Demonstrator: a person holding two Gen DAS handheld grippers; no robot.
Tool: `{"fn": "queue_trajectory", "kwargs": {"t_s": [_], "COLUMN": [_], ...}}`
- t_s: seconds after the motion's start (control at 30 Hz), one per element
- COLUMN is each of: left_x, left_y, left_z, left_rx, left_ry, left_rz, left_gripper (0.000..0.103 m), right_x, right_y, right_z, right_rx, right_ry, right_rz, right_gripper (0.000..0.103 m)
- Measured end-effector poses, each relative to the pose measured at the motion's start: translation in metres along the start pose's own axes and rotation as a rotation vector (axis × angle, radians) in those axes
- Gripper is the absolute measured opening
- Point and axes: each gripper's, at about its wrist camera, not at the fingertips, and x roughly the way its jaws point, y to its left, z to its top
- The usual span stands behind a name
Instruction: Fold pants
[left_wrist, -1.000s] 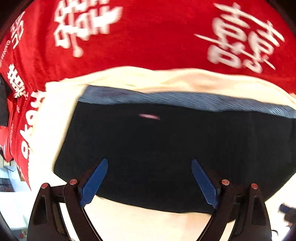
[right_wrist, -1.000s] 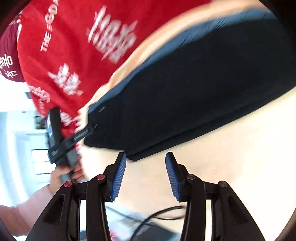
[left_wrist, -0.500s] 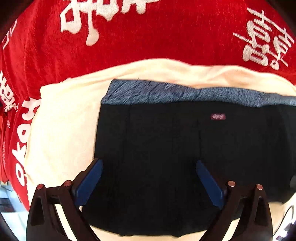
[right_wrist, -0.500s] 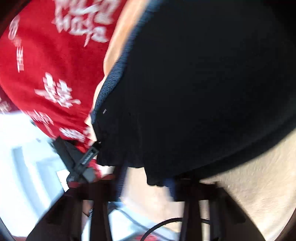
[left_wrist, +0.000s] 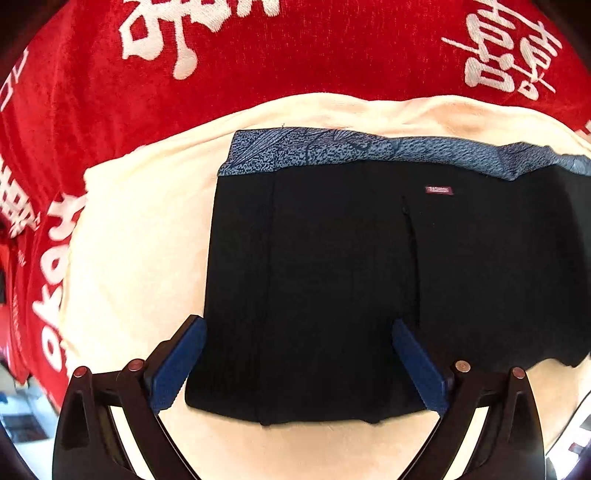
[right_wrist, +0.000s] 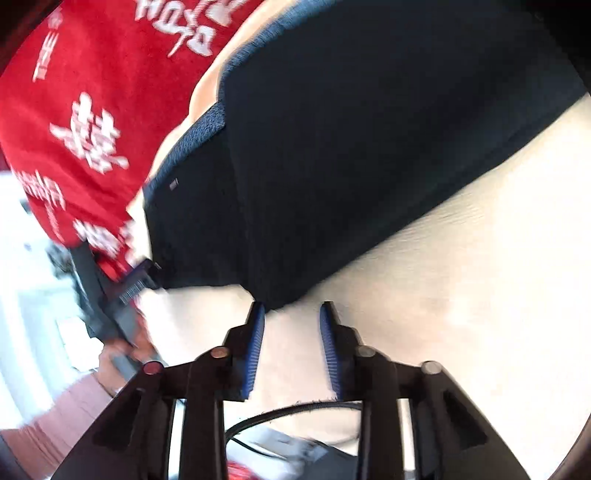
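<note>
Black pants (left_wrist: 332, 277) with a blue patterned waistband (left_wrist: 332, 147) lie folded flat on a cream cloth (left_wrist: 140, 240). My left gripper (left_wrist: 297, 326) hovers over their near left part, pointing steeply down, jaws wide open and empty. In the right wrist view the pants (right_wrist: 369, 147) fill the upper middle. My right gripper (right_wrist: 291, 306) sits just off their near corner, jaws opening. The corner lies at the tips and the pads do not press on it.
A red blanket (left_wrist: 295, 55) with white lettering lies under the cream cloth (right_wrist: 461, 295) and runs beyond it at the far side and left. A person's hand (right_wrist: 118, 354) in a pink sleeve is at the left. A black cable (right_wrist: 295, 410) runs below the right gripper.
The right gripper shut on the pants' near edge half a second ago, then let go and drew back. The left gripper drifted toward the pants' left end and opened slightly wider.
</note>
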Motion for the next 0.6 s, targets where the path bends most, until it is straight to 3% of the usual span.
{"fn": "queue_trajectory", "kwargs": {"t_s": [0.13,0.27,0.3,0.37,0.4,0.43,0.53,0.6], "left_x": [-0.026,-0.018,-0.012,0.005,0.014,0.016,0.005,-0.008], "left_y": [-0.042,-0.105,-0.118,-0.133,-0.133,-0.130,-0.130,-0.140], "left_z": [0.008,0.021,0.023,0.022,0.020,0.019,0.027,0.042], "left_rx": [0.052,0.050,0.053,0.080,0.087,0.085,0.062,0.024], "left_ry": [-0.072,-0.074,-0.070,-0.052,-0.035,-0.043,-0.028,-0.049], "left_rz": [-0.080,-0.172,-0.158,-0.040,0.019,0.026,0.011,-0.060], "left_gripper": [0.101,0.101,0.101,0.101,0.101,0.101,0.101,0.101], "right_x": [-0.044,-0.035,-0.029,-0.037,-0.048,-0.064,-0.092,-0.086], "right_y": [0.010,-0.008,-0.014,-0.033,-0.043,-0.055,-0.069,-0.051], "right_z": [0.031,0.074,0.078,0.082,0.085,0.090,0.107,0.128], "right_rx": [-0.147,-0.212,-0.236,-0.246,-0.201,-0.123,-0.029,-0.139], "right_ry": [-0.147,-0.128,-0.110,-0.134,-0.165,-0.203,-0.254,-0.234], "right_rz": [-0.141,-0.254,-0.298,-0.371,-0.418,-0.450,-0.378,-0.330], "right_gripper": [0.036,0.036,0.035,0.010,0.010,0.010,0.017,0.017]}}
